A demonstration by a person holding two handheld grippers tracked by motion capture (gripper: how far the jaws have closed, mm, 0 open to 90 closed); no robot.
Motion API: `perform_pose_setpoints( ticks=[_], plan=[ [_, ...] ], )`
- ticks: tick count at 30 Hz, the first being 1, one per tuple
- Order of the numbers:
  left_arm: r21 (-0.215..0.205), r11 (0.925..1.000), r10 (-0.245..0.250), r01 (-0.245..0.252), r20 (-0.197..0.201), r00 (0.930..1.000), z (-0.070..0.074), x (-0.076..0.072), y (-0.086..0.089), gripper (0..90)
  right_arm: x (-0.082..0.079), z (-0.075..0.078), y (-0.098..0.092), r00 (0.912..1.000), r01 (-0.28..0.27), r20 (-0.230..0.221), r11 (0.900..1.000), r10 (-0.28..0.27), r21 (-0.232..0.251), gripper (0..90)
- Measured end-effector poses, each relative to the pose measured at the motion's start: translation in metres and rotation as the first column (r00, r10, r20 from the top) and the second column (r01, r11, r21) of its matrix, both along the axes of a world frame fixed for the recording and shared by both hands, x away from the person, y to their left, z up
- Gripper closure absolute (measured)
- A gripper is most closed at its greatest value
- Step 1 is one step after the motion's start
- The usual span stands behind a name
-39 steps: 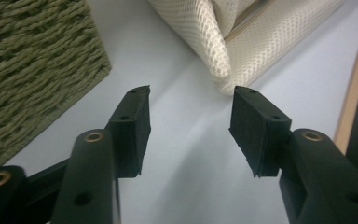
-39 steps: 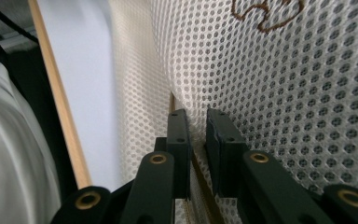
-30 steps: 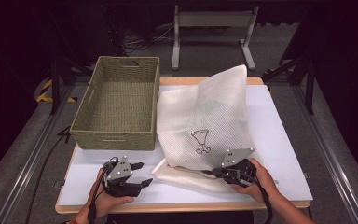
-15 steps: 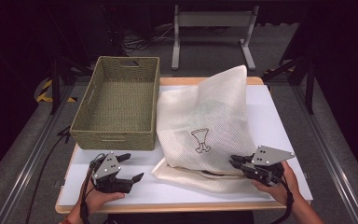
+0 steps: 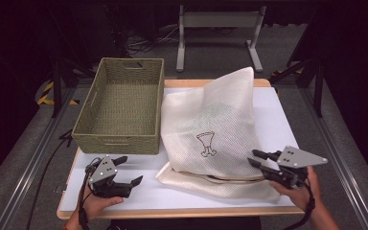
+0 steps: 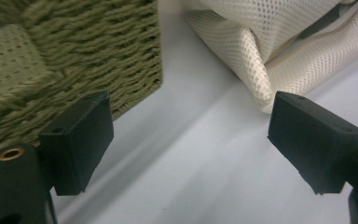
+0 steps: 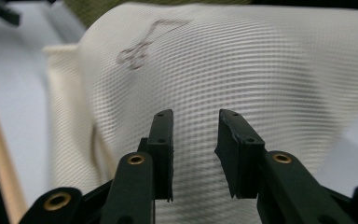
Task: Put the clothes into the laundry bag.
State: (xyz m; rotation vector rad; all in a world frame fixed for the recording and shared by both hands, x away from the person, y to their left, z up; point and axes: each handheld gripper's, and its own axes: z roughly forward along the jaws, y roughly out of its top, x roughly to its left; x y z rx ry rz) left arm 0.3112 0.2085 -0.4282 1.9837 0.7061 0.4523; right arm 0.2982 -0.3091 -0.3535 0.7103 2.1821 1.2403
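Note:
A cream mesh bag (image 5: 211,129) with a small brown print lies puffed up on the white tabletop (image 5: 287,120), beside a green woven basket (image 5: 122,110). My left gripper (image 5: 130,170) rests at the front left, in front of the basket. Its jaws have just been opening and stand wide with nothing between them (image 6: 191,140). The left gripper view has the basket wall (image 6: 74,56) on its left and the bag's folded corner (image 6: 261,46) on its right. My right gripper (image 5: 253,158) is at the bag's front right edge. Its jaws have just been opening and are apart, nothing between them (image 7: 195,154); the mesh (image 7: 261,70) lies beyond.
The basket's inside is bare. A metal stand (image 5: 218,33) is on the floor behind the table. The table's wooden front edge (image 5: 182,213) runs close to both hands. Bare white surface lies between the two grippers and to the bag's right.
The right gripper has let go of the bag's front edge, opened, and pulled away to the right and up. The left gripper has shifted left and opened wider.

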Motion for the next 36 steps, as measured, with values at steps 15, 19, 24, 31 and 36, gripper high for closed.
perform_pose_setpoints(
  ticks=[15, 19, 24, 31, 36],
  plan=[
    [0.059, 0.9966, 0.056, -0.058, 0.031, 0.9980, -0.009, 0.012, 0.024, 11.5, 0.039, -0.046, -0.061, 0.9768, 0.211, -0.010, 0.971, -0.214, -0.116, 35.2],
    [0.058, 0.9927, 0.104, -0.105, 0.029, 0.9942, -0.013, 0.019, 0.034, 10.5, 0.042, -0.052, -0.064, 0.9767, 0.212, -0.011, 0.972, -0.214, -0.104, 31.7],
    [0.034, 0.9915, 0.125, -0.125, 0.012, 0.9921, -0.016, 0.020, 0.042, 10.2, 0.049, -0.066, -0.072, 0.9572, 0.277, -0.061, 0.956, -0.283, -0.094, 23.0],
    [0.056, 0.9921, 0.112, -0.112, 0.015, 0.9936, -0.016, 0.022, 0.037, 9.7, 0.050, -0.070, -0.073, 0.9520, 0.291, -0.068, 0.952, -0.298, -0.098, 20.4],
    [0.059, 0.9919, 0.112, -0.113, 0.014, 0.9936, -0.016, 0.024, 0.036, 9.4, 0.048, -0.070, -0.072, 0.9536, 0.289, -0.057, 0.952, -0.296, -0.099, 19.7]
  ],
)
